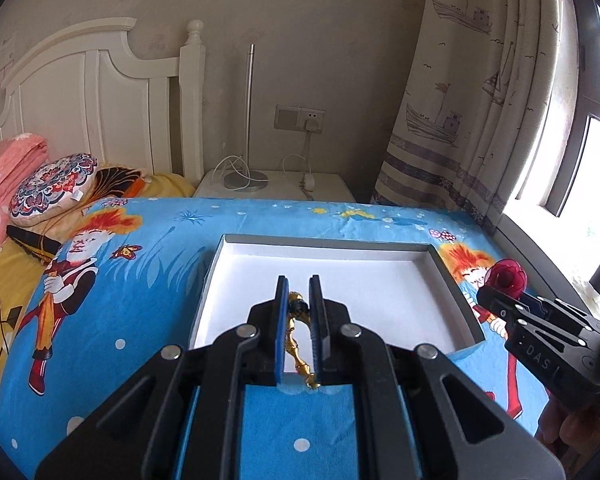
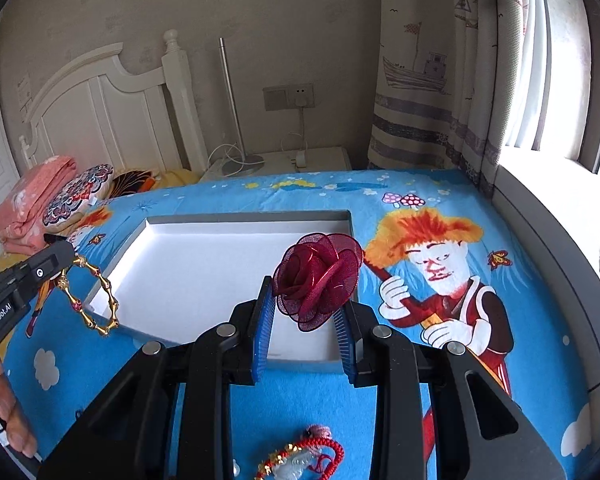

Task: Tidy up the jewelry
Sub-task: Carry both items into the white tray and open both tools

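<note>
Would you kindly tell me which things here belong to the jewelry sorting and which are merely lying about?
Part of the job:
- gold bracelet, held in the left tool
- red mesh rose, held in the right tool
- white tray on the bed
- red corded charm on the sheet

Lying about:
- patterned cushion
- pink blanket
- lamp
- curtain

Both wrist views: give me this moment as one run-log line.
left hand-held gripper: shut on gold beaded bracelet | right hand-held gripper: shut on dark red mesh rose | white shallow tray: empty | both over tray
</note>
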The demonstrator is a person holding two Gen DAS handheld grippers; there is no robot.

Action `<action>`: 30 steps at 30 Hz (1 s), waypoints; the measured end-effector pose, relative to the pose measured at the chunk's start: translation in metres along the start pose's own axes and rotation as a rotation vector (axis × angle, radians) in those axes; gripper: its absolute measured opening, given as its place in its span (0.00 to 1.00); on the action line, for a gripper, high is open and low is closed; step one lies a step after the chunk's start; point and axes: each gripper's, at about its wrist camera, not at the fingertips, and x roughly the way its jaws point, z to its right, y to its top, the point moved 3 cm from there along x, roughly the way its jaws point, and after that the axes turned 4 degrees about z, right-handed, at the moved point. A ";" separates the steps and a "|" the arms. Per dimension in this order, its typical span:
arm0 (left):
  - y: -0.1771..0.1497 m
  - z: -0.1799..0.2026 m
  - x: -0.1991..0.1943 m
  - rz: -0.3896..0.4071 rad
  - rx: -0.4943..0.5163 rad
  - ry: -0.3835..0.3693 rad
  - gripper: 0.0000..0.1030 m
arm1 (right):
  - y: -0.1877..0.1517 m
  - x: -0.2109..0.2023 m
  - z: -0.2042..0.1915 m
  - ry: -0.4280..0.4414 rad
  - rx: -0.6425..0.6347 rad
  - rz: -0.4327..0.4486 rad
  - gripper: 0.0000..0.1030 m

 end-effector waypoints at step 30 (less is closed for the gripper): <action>-0.025 -0.022 0.044 -0.091 -0.033 0.047 0.55 | -0.007 0.087 0.005 -0.103 0.009 -0.142 0.50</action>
